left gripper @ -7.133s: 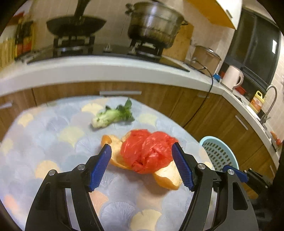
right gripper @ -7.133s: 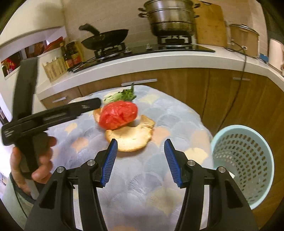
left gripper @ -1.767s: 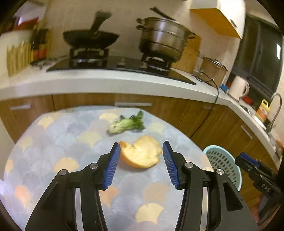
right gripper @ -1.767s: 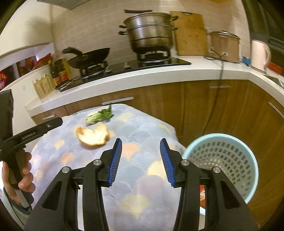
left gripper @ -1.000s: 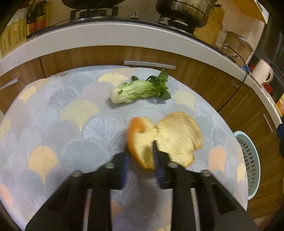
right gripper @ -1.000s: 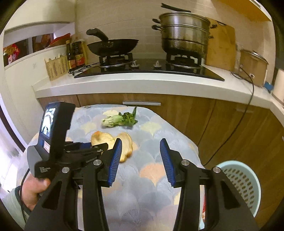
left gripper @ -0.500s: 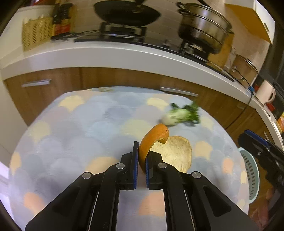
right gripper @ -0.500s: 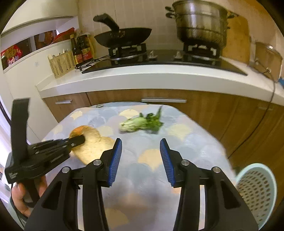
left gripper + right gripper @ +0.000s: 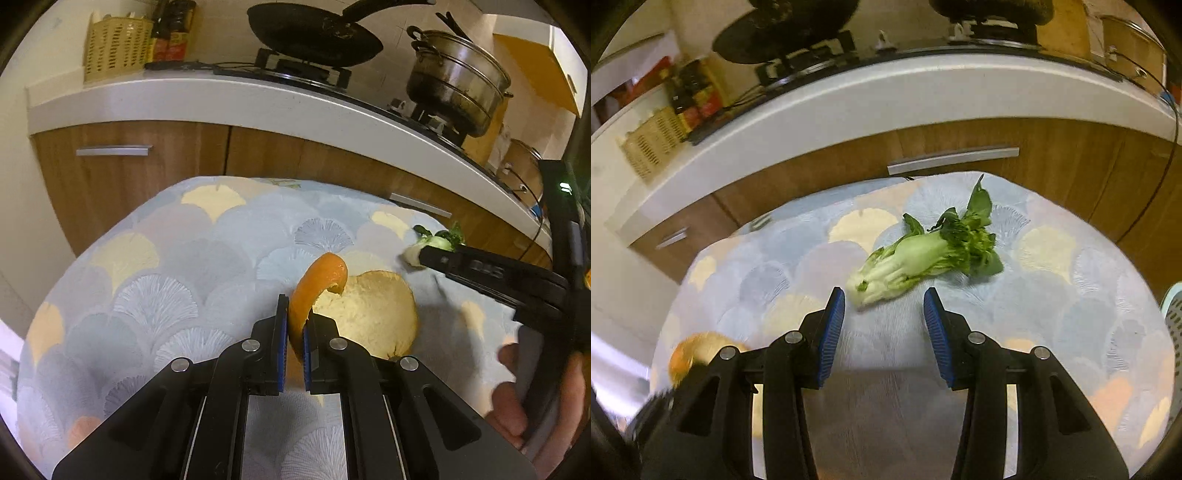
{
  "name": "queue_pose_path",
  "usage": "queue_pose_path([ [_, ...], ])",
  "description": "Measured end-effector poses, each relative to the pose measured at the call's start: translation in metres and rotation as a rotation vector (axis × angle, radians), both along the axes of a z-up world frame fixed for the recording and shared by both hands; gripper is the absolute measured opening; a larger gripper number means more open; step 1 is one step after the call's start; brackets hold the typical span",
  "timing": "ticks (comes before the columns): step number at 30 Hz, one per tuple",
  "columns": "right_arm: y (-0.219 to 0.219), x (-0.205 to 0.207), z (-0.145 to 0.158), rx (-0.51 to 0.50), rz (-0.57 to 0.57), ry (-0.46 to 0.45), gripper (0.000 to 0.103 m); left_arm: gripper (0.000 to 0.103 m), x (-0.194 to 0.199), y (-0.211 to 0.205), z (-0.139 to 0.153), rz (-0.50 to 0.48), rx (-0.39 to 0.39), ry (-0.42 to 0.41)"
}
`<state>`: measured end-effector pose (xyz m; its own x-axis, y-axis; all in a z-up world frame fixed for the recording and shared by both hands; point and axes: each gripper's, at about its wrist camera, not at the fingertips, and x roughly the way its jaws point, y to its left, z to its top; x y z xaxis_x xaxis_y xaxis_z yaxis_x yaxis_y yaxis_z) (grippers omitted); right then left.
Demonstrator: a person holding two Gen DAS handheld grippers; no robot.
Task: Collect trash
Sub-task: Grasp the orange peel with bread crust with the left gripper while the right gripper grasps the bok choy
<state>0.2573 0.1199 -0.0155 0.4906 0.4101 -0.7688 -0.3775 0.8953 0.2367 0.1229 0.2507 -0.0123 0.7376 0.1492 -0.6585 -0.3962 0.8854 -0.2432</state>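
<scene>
Pinching the curled orange citrus peel [image 9: 317, 291] between nearly closed blue-padded fingers, the left gripper [image 9: 293, 347] holds it just above the scallop-patterned table [image 9: 155, 266]. The right gripper [image 9: 884, 325], fingers spread wide and empty, hovers near the pale stem end of the leafy green bok choy [image 9: 923, 258] lying on the table.

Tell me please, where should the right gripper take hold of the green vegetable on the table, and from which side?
Grip the bok choy on its pale, thick stem end, which lies nearest the open right gripper and looks firmer than the leaves. It lies flat on the tablecloth, so probably come from above and the near side, with one finger on each long side of the stem.
</scene>
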Motion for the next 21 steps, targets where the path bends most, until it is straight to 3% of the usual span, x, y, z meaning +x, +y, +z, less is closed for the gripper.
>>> queue_pose_path([
  [5,0.014,0.01,-0.009,-0.009,-0.066,0.014,0.041,0.005,0.001,-0.005,0.0,0.0,0.046,0.009],
  [12,0.033,0.016,-0.009,-0.073,-0.146,-0.003,0.044,0.005,-0.002,-0.001,0.0,-0.003,0.021,-0.003],
  [16,0.036,0.007,-0.007,-0.131,-0.123,-0.029,0.034,0.005,-0.003,-0.002,0.0,-0.005,0.022,-0.007],
  [21,0.006,-0.007,-0.004,-0.106,-0.052,0.006,0.033,0.005,-0.004,-0.004,0.001,-0.014,0.033,-0.008],
])
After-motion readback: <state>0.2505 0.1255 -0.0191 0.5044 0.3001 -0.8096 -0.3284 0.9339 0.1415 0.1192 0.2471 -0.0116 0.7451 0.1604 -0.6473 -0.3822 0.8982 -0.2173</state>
